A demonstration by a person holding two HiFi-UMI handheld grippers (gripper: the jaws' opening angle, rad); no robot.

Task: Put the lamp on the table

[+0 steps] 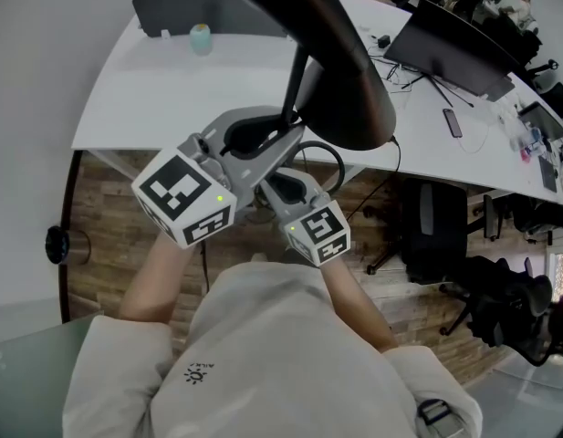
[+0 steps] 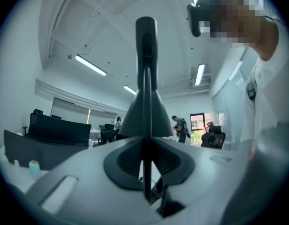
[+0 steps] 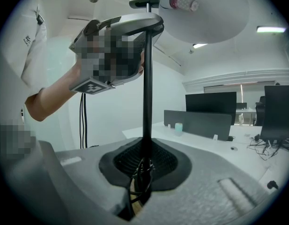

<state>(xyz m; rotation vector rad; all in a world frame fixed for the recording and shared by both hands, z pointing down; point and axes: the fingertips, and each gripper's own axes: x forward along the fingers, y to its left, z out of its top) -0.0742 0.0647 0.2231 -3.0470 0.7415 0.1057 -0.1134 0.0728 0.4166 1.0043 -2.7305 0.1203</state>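
1. Where the head view looks steeply down, a curved white table [image 1: 172, 89] spans the top from 10 to 2 o'clock. A wooden floor [image 1: 108, 199] shows below it at 9 o'clock.
2. The room is an open office. Dark monitors [image 1: 454, 48] and loose cables sit on desks at 2 o'clock, and a black office chair [image 1: 436, 235] stands at 4 o'clock.
3. The lamp [image 1: 340, 71] is held in the air in front of the person. Its dark shade sits at 12 o'clock, overlapping the table's near edge. Its foot is out of view, so it appears to be off the table.
4. The left gripper [image 2: 145, 170] has its jaws clamped on the lamp's thin black stem [image 2: 146, 102].
5. The right gripper [image 3: 145, 165] has its jaws closed on the same stem, where a thin cable [image 3: 137, 175] loops against it.
6. A small pale green cup [image 1: 200, 36] stands on the table at 11 o'clock, just beside a dark desk screen [image 1: 217, 12]. Its contents cannot be made out.
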